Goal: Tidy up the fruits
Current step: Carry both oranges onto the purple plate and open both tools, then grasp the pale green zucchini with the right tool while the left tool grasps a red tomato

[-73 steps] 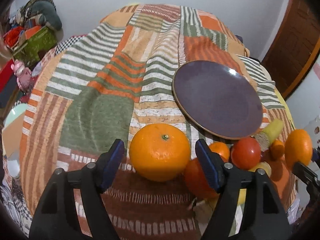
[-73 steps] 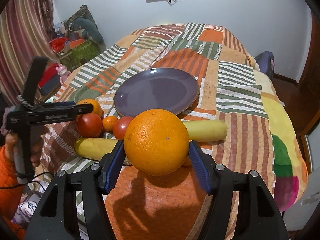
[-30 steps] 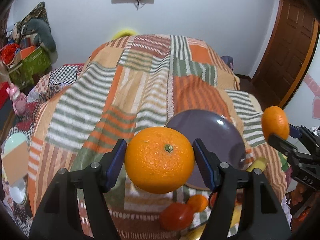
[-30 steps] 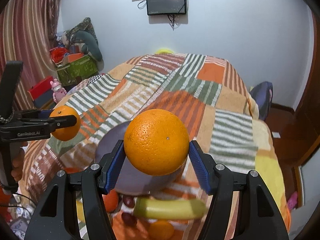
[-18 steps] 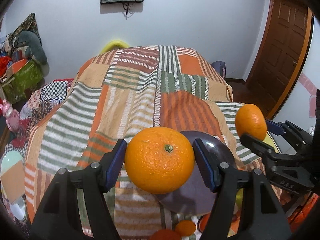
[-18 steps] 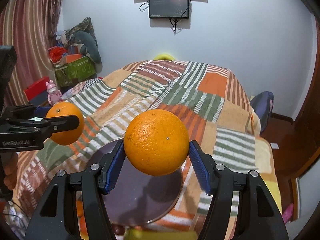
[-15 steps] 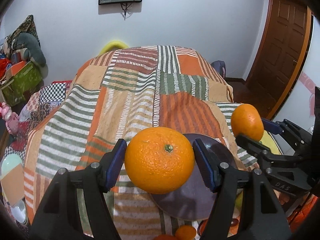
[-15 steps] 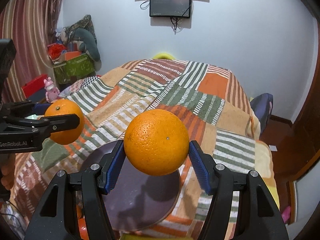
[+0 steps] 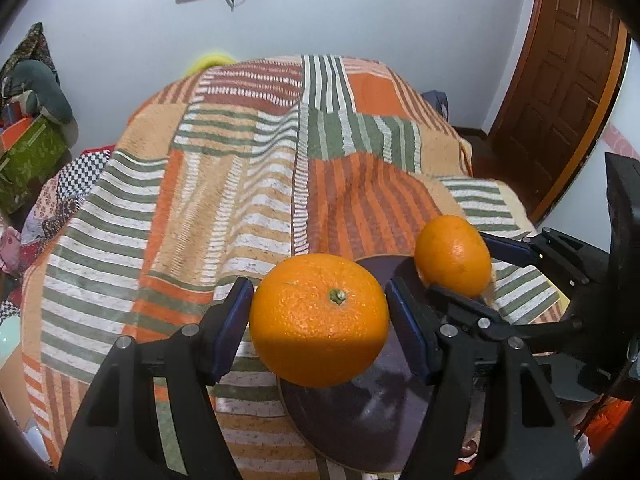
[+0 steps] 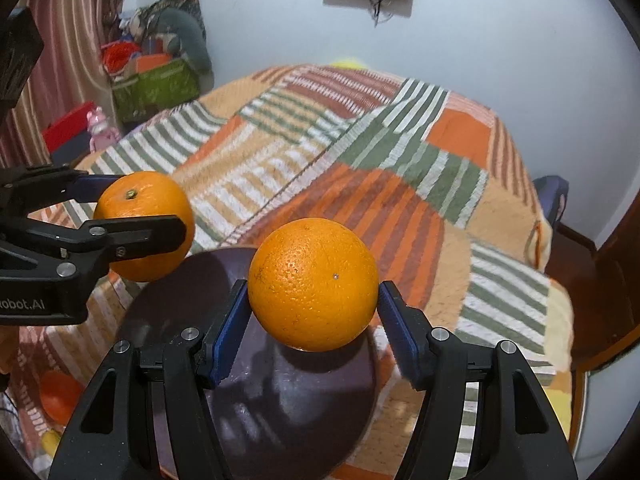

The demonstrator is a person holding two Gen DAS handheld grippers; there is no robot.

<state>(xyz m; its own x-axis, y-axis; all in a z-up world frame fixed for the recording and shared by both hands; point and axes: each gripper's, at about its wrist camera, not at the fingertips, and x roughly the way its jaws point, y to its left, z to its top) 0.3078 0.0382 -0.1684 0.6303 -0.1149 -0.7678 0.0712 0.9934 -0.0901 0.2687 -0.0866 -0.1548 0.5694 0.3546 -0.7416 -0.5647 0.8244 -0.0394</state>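
My left gripper (image 9: 320,316) is shut on an orange (image 9: 319,320) with its stem facing me, held above the near rim of a dark purple plate (image 9: 360,420). My right gripper (image 10: 312,308) is shut on a second orange (image 10: 313,284) above the same plate (image 10: 280,400). Each view shows the other gripper: the right one with its orange (image 9: 452,256) at the right of the left wrist view, the left one with its orange (image 10: 144,224) at the left of the right wrist view. Both oranges hang in the air, apart from each other.
The plate lies on a striped patchwork blanket (image 9: 240,184) over a bed. A red tomato (image 10: 60,396) and a yellow fruit (image 10: 50,440) lie on the blanket to the plate's left. A wooden door (image 9: 560,80) stands at the right, and a green box (image 10: 156,88) stands at the far left.
Both grippers have lifted their oranges off the blanket and carried them forward over the plate. They have drawn closer together in the last half second.
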